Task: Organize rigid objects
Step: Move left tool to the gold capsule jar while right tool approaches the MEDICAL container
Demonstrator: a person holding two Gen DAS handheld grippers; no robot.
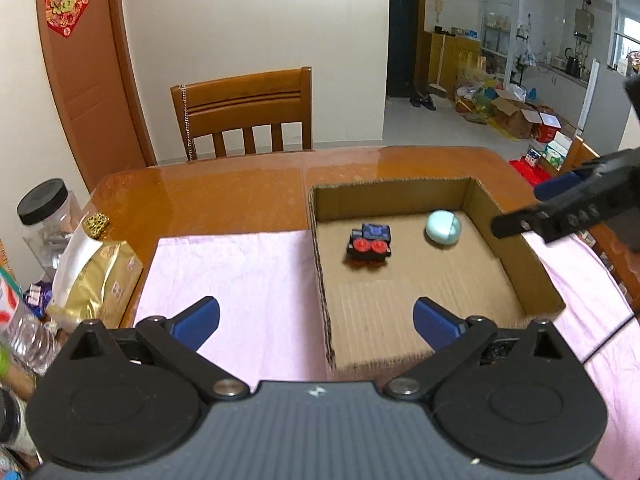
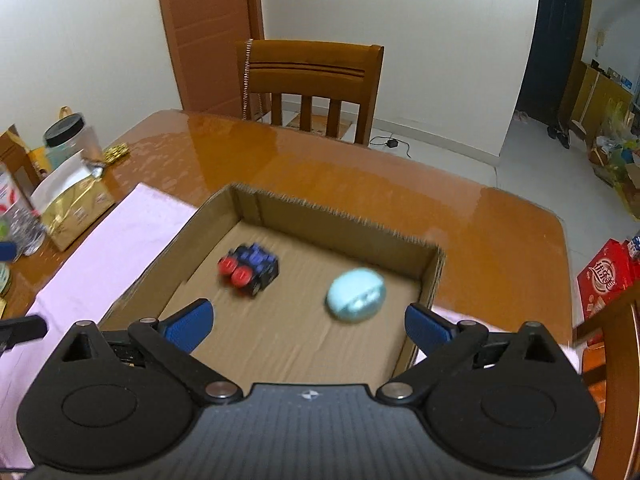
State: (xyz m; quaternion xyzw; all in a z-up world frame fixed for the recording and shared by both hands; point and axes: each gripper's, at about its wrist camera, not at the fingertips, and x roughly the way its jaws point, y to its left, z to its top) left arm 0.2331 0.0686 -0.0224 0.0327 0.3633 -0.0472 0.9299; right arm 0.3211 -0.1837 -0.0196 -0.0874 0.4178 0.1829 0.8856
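A shallow cardboard box (image 1: pixel 516 256) (image 2: pixel 336 224) lies on a pink cloth on the wooden table. Inside it rest a black and blue toy block with two red round caps (image 1: pixel 369 245) (image 2: pixel 248 269) and a pale blue egg-shaped object (image 1: pixel 443 227) (image 2: pixel 356 295). My left gripper (image 1: pixel 316 318) stands open over the box's near left wall, nothing between its blue pads. My right gripper (image 2: pixel 308 325) is open above the box floor, close in front of the pale blue object, and holds nothing. The right gripper also shows in the left wrist view (image 1: pixel 560 216) above the box's right wall.
The pink cloth (image 1: pixel 240 280) (image 2: pixel 108 248) spreads left of the box. A gold packet (image 1: pixel 100 280) (image 2: pixel 76 208), a black-lidded clear jar (image 1: pixel 46 212) (image 2: pixel 70 136) and bottles crowd the table's left edge. A wooden chair (image 1: pixel 244 112) (image 2: pixel 312 84) stands behind the table.
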